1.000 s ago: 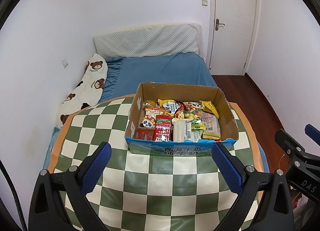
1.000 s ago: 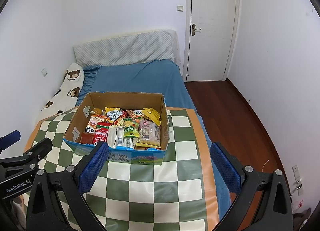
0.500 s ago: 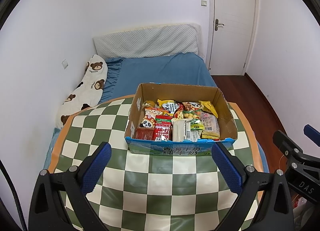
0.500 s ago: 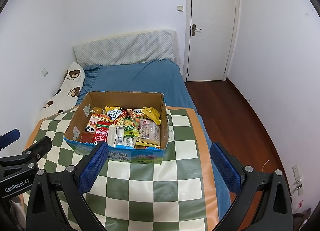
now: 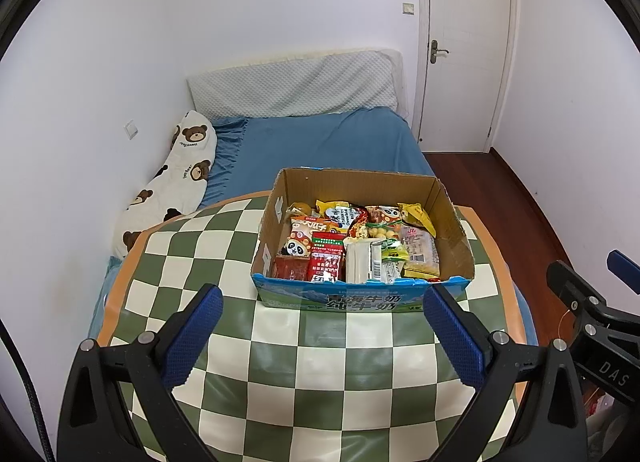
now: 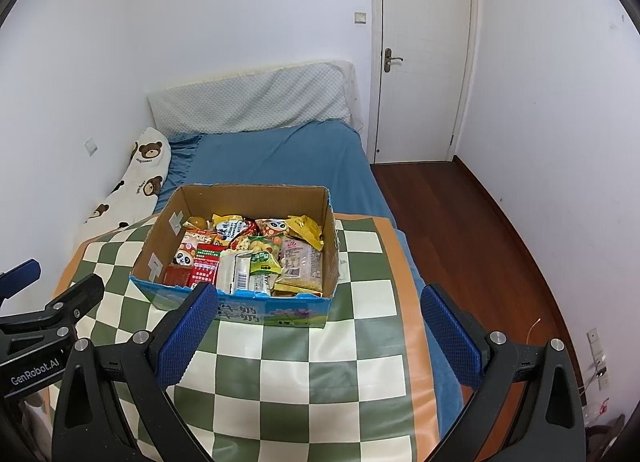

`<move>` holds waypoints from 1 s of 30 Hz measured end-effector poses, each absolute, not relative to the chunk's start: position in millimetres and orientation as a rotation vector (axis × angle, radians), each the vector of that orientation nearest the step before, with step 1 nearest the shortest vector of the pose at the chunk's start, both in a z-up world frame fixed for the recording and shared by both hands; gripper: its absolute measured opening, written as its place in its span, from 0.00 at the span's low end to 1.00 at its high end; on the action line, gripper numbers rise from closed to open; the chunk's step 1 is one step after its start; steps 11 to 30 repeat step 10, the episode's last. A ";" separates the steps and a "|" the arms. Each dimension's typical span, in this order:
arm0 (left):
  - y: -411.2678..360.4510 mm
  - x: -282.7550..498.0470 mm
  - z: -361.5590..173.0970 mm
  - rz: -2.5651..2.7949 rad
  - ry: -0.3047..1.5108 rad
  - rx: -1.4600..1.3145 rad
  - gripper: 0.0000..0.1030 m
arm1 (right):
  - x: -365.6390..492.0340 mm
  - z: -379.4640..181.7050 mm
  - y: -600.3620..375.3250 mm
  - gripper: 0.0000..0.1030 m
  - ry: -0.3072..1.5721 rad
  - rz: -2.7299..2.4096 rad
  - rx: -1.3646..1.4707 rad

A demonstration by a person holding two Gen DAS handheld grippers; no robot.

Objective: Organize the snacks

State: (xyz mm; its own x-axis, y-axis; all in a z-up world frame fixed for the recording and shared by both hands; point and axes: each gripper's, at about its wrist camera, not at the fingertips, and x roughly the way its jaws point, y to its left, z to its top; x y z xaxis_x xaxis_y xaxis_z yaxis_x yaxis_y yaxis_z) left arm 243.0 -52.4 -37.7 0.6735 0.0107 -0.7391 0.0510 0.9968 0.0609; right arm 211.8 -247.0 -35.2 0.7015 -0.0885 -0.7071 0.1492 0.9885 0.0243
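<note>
Cardboard box [image 5: 360, 299] printed 青海牛奶 纯牛奶, snack packets [image 5: 352, 246] inside, checkered table [image 5: 312, 374]

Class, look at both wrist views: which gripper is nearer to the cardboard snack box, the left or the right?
Neither clearly. The left gripper faces the snack box head-on; the right gripper stands off its right front corner. Both are open, short of it, touching nothing.

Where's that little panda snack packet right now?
In the left wrist view the panda packet lies inside the box, by its left wall, just left of the red packet.
</note>
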 end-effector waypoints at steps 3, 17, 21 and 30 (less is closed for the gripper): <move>-52.4 242.4 -37.8 -0.024 0.832 0.078 1.00 | 211.0 -35.0 -247.3 1.00 0.782 -0.133 0.084; -50.6 236.1 -33.6 -0.029 0.827 0.076 1.00 | 210.3 -34.5 -247.6 1.00 0.782 -0.132 0.082; -50.6 236.1 -33.6 -0.029 0.827 0.076 1.00 | 210.3 -34.5 -247.6 1.00 0.782 -0.132 0.082; -50.6 236.1 -33.6 -0.029 0.827 0.076 1.00 | 210.3 -34.5 -247.6 1.00 0.782 -0.132 0.082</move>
